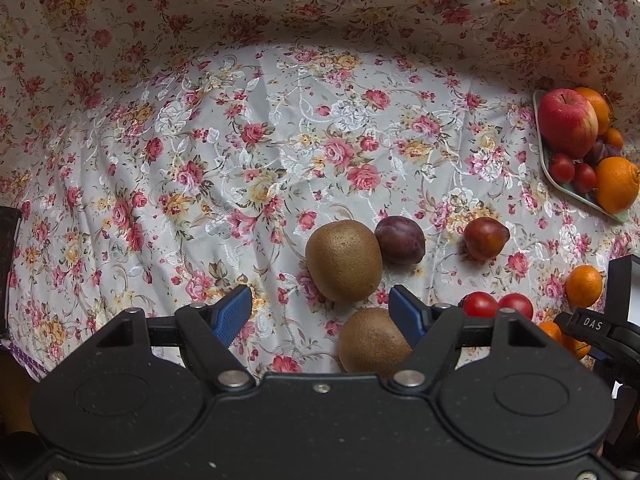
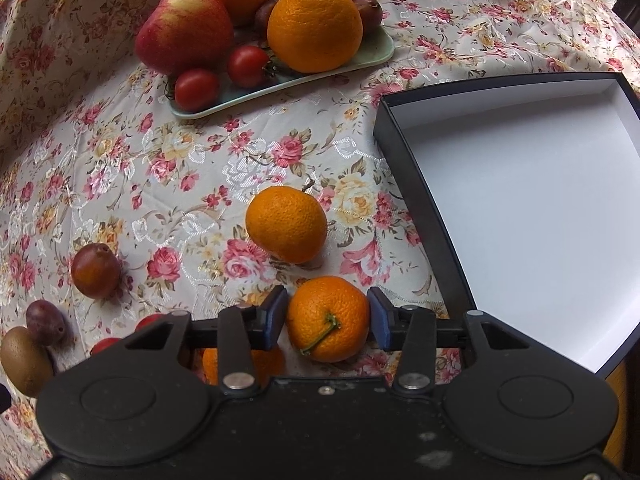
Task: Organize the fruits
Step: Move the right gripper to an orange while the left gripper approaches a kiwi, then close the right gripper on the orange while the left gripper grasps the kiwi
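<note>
The right gripper point(image 2: 327, 316) has its fingers closed narrowly around a small mandarin point(image 2: 328, 319), both blue pads touching its sides, stem facing the camera. Just beyond that mandarin lies a second mandarin point(image 2: 286, 229) on the floral table point(image 2: 168, 168). To the mandarin's right stands an empty black box point(image 2: 424, 216) with a white inside, its near wall close to the right finger. Farther beyond sits a green tray point(image 2: 372, 54) carrying an apple point(image 2: 185, 30), a large orange point(image 2: 314, 26) and tomatoes.

The left gripper point(image 1: 320, 306) has its fingers spread wide and holds nothing. A kiwi point(image 1: 344, 261) lies just ahead between them, touching a plum point(image 1: 400, 240); a second kiwi point(image 1: 372, 340) sits under the right finger.
</note>
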Available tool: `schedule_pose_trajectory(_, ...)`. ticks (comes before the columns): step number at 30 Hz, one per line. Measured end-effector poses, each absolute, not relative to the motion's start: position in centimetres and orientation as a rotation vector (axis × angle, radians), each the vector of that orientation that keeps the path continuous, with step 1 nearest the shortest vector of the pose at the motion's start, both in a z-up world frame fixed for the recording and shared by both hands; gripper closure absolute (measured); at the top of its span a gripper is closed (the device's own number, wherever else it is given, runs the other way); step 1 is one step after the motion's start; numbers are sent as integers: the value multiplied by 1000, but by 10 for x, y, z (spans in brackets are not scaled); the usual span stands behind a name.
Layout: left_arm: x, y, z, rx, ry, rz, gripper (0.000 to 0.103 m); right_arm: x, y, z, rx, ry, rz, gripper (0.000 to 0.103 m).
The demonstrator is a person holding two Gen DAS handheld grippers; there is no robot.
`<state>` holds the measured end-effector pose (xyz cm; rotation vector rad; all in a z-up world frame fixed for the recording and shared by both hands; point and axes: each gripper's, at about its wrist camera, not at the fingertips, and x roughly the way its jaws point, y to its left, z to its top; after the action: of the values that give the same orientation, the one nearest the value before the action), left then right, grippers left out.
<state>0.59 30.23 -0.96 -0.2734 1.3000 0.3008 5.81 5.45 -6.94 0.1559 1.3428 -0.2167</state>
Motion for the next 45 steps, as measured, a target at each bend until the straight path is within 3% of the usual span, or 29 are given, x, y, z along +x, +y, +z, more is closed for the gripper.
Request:
schedule_pose_trajectory(18,16,301,-21,-318,1275,305,27,52,69,-14,228,1249,-48,60)
schedule_pose_trajectory(45,41,295,-65,-283,1349,379,27,48,67,-10,228,1299,44,60)
